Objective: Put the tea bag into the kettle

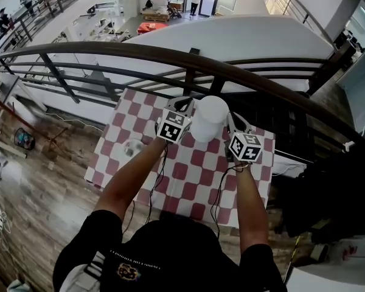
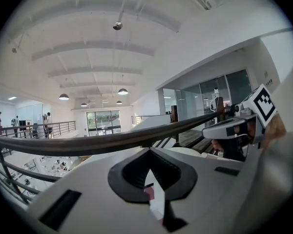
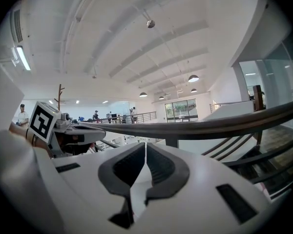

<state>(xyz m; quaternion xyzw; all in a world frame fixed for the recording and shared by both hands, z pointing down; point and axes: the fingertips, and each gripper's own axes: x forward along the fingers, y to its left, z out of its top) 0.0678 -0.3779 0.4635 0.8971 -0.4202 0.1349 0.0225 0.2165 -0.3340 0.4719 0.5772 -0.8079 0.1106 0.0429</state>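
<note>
The white kettle (image 1: 210, 117) stands on the far part of the red-and-white checked table (image 1: 188, 181), seen from above. My left gripper (image 1: 184, 106) is just left of the kettle and my right gripper (image 1: 237, 123) just right of it, both tilted up toward the railing. In the left gripper view the left gripper (image 2: 149, 148) has its jaw tips together, with a small pink and white bit in the slit behind them that I cannot identify. The right gripper (image 3: 146, 142) is shut with nothing in it. A small pale thing (image 1: 132, 148) lies on the cloth to the left, too blurred to name.
A dark curved railing (image 1: 188, 59) runs just beyond the table, with an open drop to a lower floor behind it. Cables (image 1: 161, 181) trail from the grippers across the cloth. A wooden floor (image 1: 48, 199) lies left of the table and dark clutter (image 1: 328, 205) to its right.
</note>
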